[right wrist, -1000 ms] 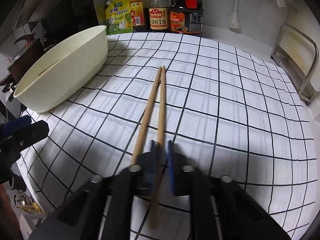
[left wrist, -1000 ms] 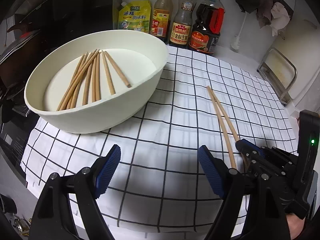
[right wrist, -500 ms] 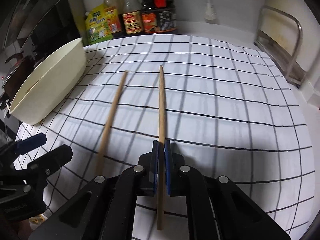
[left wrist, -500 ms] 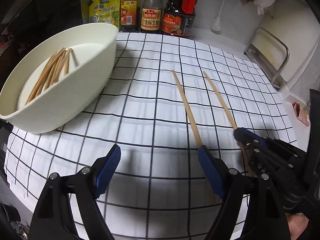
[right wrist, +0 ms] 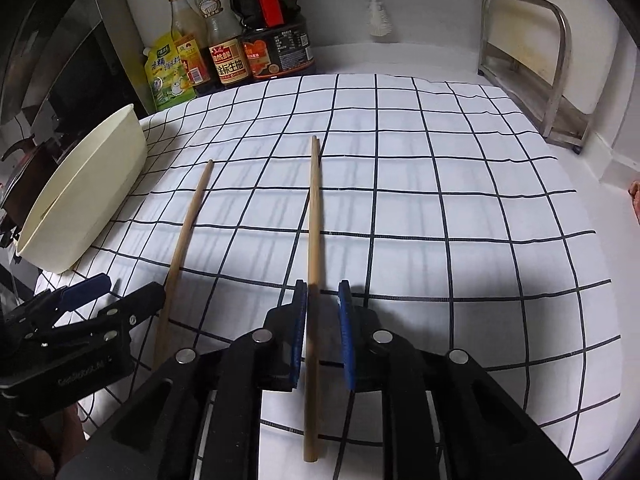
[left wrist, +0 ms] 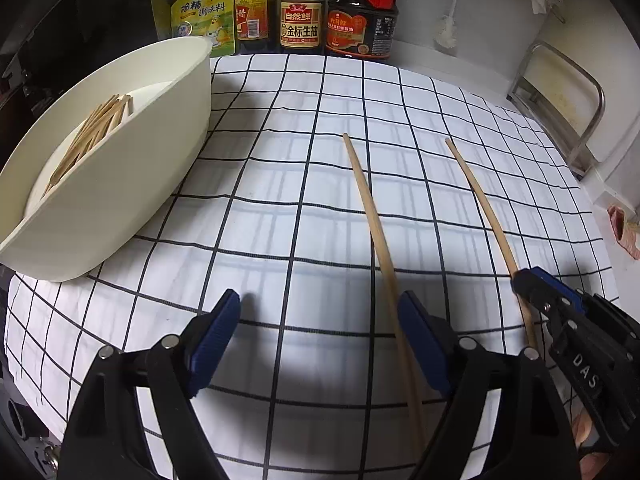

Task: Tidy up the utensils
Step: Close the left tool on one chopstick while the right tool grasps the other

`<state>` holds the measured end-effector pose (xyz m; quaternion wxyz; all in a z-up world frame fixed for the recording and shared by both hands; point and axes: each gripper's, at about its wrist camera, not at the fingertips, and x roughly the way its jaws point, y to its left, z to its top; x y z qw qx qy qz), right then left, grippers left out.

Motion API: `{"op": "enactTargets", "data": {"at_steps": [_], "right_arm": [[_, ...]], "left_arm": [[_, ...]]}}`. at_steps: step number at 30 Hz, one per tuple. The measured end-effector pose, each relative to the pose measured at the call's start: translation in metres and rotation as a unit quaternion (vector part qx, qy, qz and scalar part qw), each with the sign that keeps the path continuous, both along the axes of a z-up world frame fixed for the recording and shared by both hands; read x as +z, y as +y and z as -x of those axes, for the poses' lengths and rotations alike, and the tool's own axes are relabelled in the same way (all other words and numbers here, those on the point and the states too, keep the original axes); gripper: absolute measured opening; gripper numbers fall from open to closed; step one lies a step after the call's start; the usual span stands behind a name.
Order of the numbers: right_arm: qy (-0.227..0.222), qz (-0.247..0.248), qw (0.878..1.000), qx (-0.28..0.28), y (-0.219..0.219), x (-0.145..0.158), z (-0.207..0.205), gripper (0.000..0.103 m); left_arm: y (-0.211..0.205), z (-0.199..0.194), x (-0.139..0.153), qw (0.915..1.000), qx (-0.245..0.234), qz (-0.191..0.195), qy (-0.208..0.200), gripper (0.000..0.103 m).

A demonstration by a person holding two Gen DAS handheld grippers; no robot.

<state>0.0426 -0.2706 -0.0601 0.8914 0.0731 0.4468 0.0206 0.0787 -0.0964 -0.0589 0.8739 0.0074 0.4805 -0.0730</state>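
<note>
Change: the right gripper (right wrist: 323, 304) has parted its jaws since half a second ago, freeing the right chopstick (right wrist: 314, 216).
Left gripper (left wrist: 320, 340): wide open, empty.
Left chopstick (left wrist: 374, 224): on the cloth (left wrist: 280, 184), beside that gripper's right finger.
Bowl (left wrist: 132, 176): far left, holding more chopsticks.
Risk: the freed stick may roll or lie skewed if bumped.

two wooden chopsticks (left wrist: 370, 208) (left wrist: 478, 190) | flat on cloth, apart | rest in bowl (left wrist: 92, 136)

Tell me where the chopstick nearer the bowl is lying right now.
The loose chopstick lies flat on the checked cloth, between the cream bowl and the second chopstick, its near end beside the left gripper.
</note>
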Motion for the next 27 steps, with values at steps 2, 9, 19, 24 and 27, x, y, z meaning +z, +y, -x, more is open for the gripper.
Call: {"op": "enactTargets", "data": {"at_steps": [2, 9, 19, 24, 27], "right_arm": [[0.001, -0.002, 1.000, 0.004, 0.000, -0.001, 0.000, 0.020], [-0.003, 0.007, 1.000, 0.012, 0.005, 0.000, 0.000, 0.035], [-0.003, 0.015, 1.000, 0.010, -0.001, -0.001, 0.001, 0.035], [-0.007, 0.031, 0.999, 0.012, 0.002, -0.001, 0.001, 0.035], [-0.008, 0.055, 0.998, 0.014, 0.007, -0.002, 0.002, 0.035]], "left_arm": [[-0.002, -0.002, 0.000, 1.0000, 0.000, -0.002, 0.000, 0.083], [-0.008, -0.001, 0.000, 0.9999, 0.001, -0.011, -0.005, 0.085], [-0.011, -0.005, -0.005, 0.9992, 0.002, -0.040, -0.002, 0.091], [-0.014, -0.005, -0.005, 0.9981, 0.003, -0.061, -0.006, 0.096], [-0.013, -0.006, -0.006, 0.9982, 0.003, -0.059, -0.007, 0.095]]}}
